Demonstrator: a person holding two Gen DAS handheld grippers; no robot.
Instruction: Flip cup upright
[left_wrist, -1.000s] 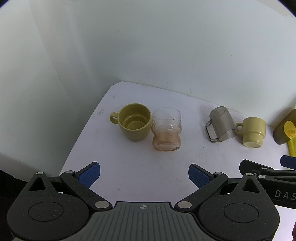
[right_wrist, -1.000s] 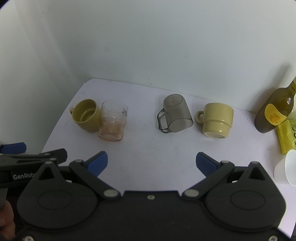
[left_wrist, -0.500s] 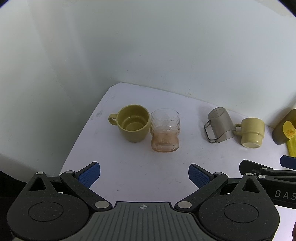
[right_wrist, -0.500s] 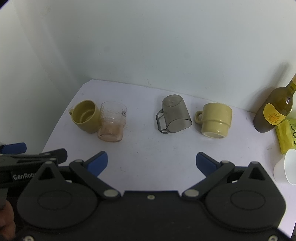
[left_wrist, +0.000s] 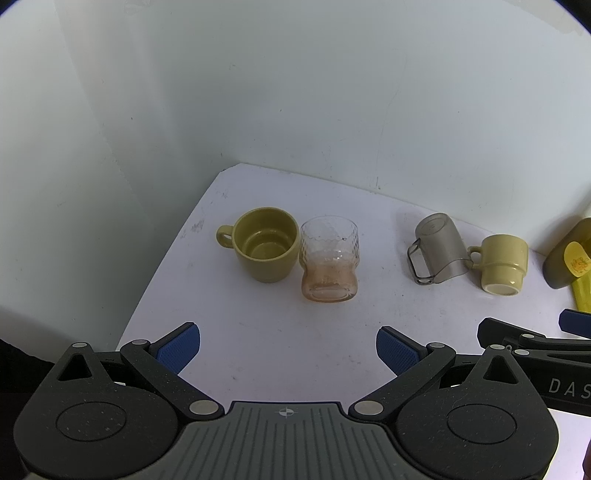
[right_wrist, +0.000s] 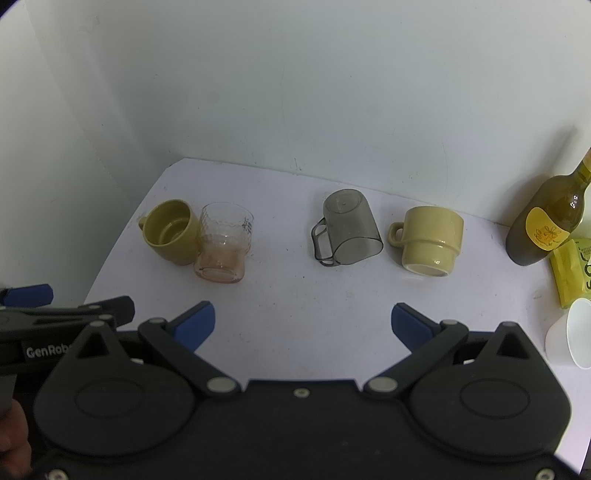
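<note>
Four cups stand in a row on the white table (right_wrist: 295, 295). An olive mug (left_wrist: 266, 243) (right_wrist: 170, 230) stands upright at the left, touching an upright textured glass (left_wrist: 328, 258) (right_wrist: 224, 243). A smoky clear mug (left_wrist: 437, 247) (right_wrist: 349, 227) and a pale yellow mug (left_wrist: 503, 263) (right_wrist: 430, 240) stand upside down to the right. My left gripper (left_wrist: 288, 349) is open and empty, well short of the olive mug and glass. My right gripper (right_wrist: 301, 325) is open and empty, short of the smoky mug.
A dark olive bottle (right_wrist: 550, 221) with a yellow label stands at the far right by the wall. A yellow-green packet (right_wrist: 572, 269) and a white cup (right_wrist: 572, 338) lie near the right edge. White walls close the back and left.
Both grippers have drifted slightly; the cups sit a little lower-left in the views. Nothing was grasped or moved.
</note>
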